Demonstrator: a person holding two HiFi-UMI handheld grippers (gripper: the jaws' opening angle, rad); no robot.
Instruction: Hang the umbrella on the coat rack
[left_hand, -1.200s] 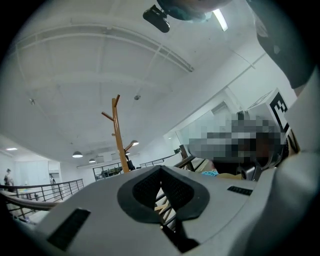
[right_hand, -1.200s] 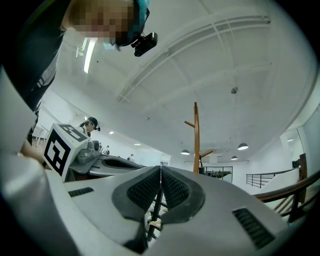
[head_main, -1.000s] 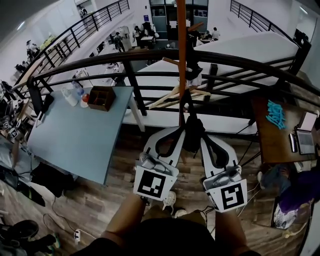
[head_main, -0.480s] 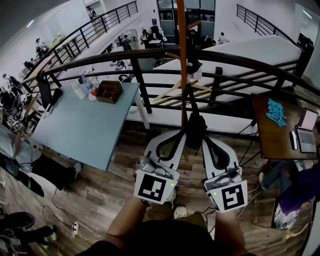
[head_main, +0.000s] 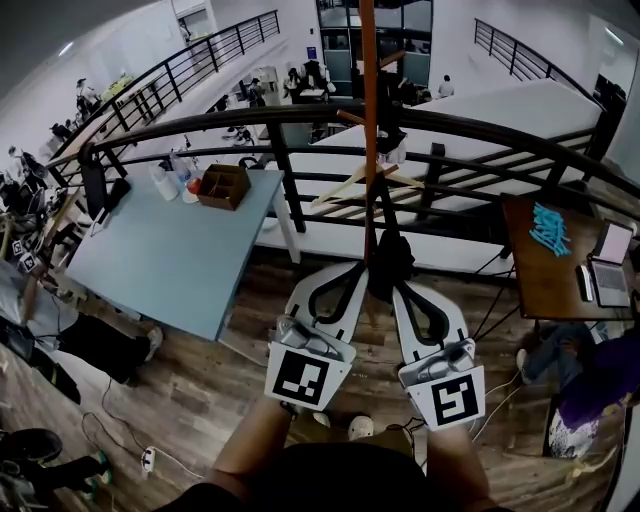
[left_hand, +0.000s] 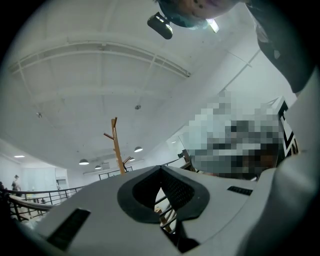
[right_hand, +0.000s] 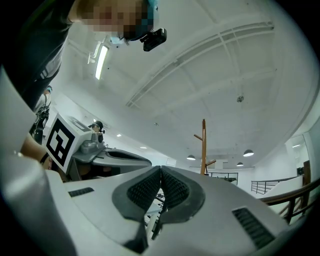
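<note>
The coat rack stands straight ahead of me by the railing, and the dark folded umbrella hangs low against its pole, apparently from a peg, between the tips of my two tools. My left gripper and right gripper are both clenched on nothing. I judge the hanging done, so next I should draw both back without knocking the umbrella loose.
</note>
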